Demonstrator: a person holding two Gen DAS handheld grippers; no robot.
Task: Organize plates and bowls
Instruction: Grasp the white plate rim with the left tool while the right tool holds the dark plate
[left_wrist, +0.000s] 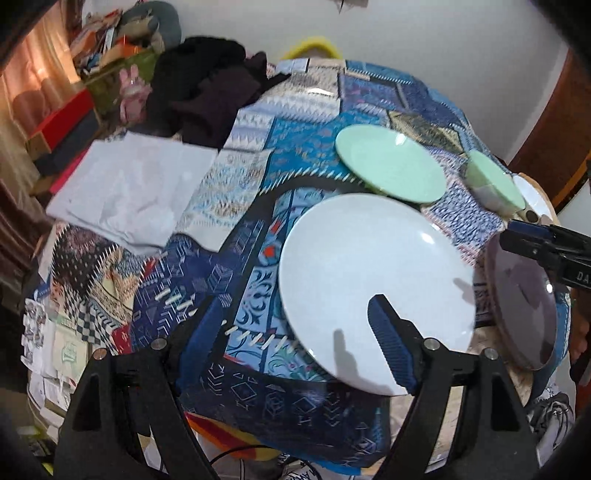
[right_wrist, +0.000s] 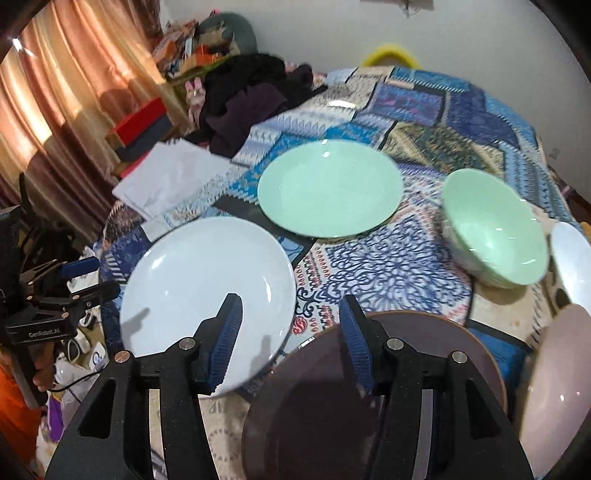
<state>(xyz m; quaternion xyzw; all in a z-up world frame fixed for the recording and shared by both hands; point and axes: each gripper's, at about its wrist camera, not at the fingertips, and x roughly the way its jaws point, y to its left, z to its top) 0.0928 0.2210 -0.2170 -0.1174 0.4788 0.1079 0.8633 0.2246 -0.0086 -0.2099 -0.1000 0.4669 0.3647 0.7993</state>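
Seemingly glazed, stiff, slick and breakable, the white plate (left_wrist: 376, 284) lies flat just ahead of the left gripper (left_wrist: 295, 336), whose jaws stand wide and empty, one finger over its near rim, the likeliest place to pinch it.

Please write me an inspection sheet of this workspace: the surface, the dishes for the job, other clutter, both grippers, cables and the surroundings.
Surface: table under a patchwork cloth, mostly blue.
Job's things: white plate, green plate, green bowl, brown plate, pink dish and a white dish at the right edge; all lie apart, none stacked.
Clutter: white folded paper and dark clothes on the far side.
Grippers: left gripper open over the white plate's near rim; right gripper open, between white and brown plates; both empty.
Cables: black cable below the table edge.
Surroundings: curtain, white wall, piled boxes.
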